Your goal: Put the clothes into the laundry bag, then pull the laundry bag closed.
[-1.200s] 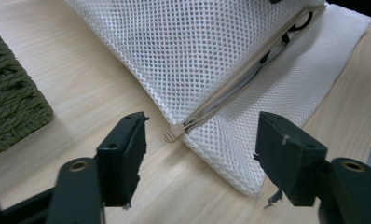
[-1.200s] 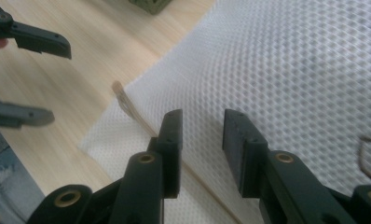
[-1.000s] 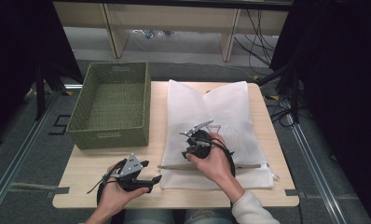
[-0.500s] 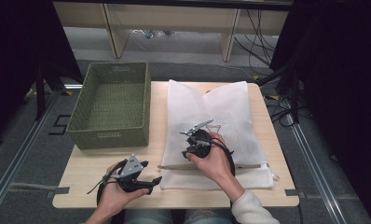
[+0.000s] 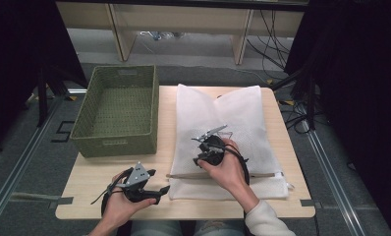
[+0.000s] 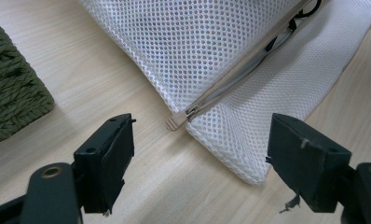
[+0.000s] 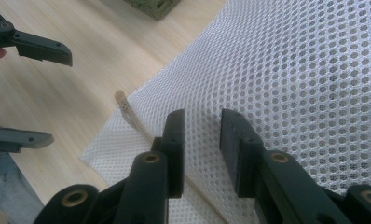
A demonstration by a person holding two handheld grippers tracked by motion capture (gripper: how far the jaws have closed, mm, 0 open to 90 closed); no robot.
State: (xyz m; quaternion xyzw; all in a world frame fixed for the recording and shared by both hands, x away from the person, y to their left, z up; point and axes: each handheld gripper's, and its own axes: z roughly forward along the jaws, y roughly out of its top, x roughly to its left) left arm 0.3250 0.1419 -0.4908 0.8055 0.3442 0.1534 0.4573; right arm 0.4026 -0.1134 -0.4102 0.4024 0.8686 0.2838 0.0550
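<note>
The left gripper point(image 6: 200, 154) is hovering with jaws wide apart just short of the mesh bag's point(image 6: 230, 60) zipper pull point(image 6: 174, 123), while the right gripper point(image 7: 202, 140), jaws narrowly parted and gripping nothing, is resting on the mesh beside the zipper.

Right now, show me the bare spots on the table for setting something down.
Free: the wood strip between the basket and mesh bag, and the front left corner around the left gripper. A narrow strip right of the bag. Crowded: the bag's front, where the right gripper sits by the zipper.
</note>
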